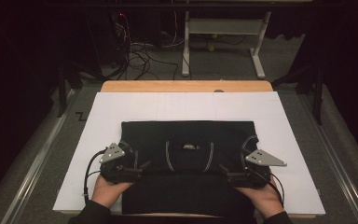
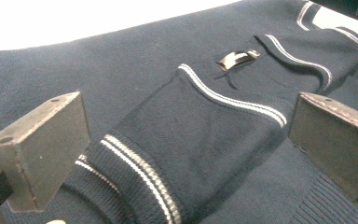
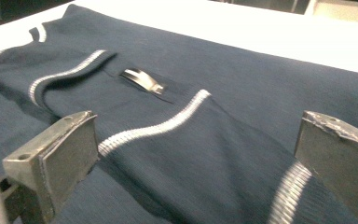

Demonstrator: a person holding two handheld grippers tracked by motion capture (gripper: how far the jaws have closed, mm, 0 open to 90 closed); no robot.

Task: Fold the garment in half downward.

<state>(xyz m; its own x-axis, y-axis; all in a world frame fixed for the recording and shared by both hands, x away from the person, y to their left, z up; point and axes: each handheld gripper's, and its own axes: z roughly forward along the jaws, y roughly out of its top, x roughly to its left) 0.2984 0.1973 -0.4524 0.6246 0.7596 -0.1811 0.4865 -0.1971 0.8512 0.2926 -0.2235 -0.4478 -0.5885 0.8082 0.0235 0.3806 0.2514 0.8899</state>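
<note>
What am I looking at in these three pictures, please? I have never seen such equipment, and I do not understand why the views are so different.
A person sits at a table and holds a hand-held tool in each hand: the left gripper and the right gripper. The high view comes from a camera above the table. The other two come from small cameras riding on each tool, looking along its black metal fingers. A dark navy knitted sweater with white stripes lies folded on a white board, its sleeves laid across the body and a small label at the neck. Both tools stand open; nothing is held.
</note>
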